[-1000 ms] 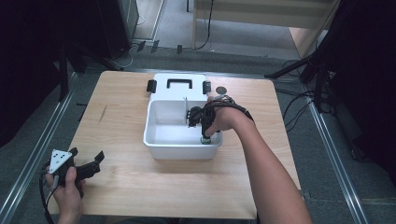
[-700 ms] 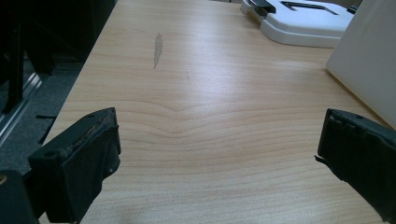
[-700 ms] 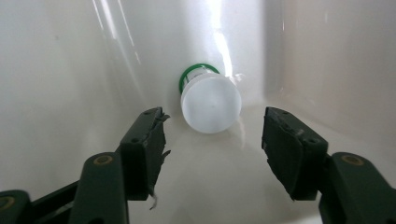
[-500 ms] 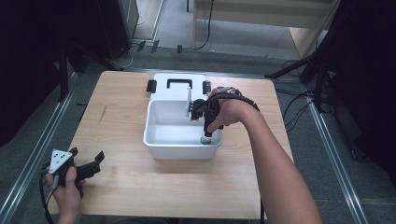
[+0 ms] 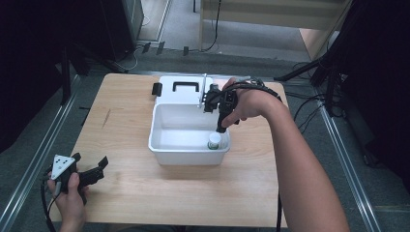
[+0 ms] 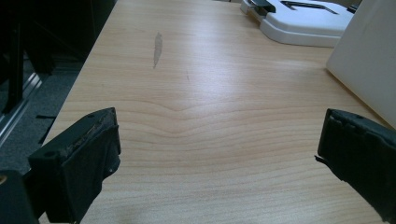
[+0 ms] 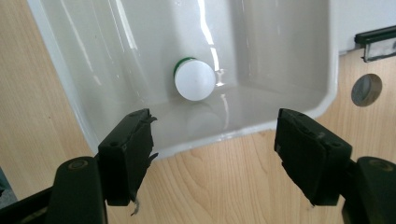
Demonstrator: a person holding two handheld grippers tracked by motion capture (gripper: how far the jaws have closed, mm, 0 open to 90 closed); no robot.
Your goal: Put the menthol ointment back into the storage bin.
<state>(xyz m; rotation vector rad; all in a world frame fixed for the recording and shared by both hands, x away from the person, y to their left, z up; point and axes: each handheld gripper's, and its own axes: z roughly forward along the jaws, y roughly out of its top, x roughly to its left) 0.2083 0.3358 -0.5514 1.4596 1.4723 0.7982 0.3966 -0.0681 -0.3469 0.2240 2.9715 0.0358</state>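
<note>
Black hand-held gripper — grey triangular plate, trailing cable

Grey floor, pale wooden furniture behind, surroundings seemingly dark

wood table, white lid with black handle behind the tub, grey disc on table, dark floor

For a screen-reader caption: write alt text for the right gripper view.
A small white-capped bottle stands inside a white plastic tub, seen from above. The right claw hangs over the tub's near rim with its two black jaws apart and nothing between them. A light wooden table lies below.
</note>
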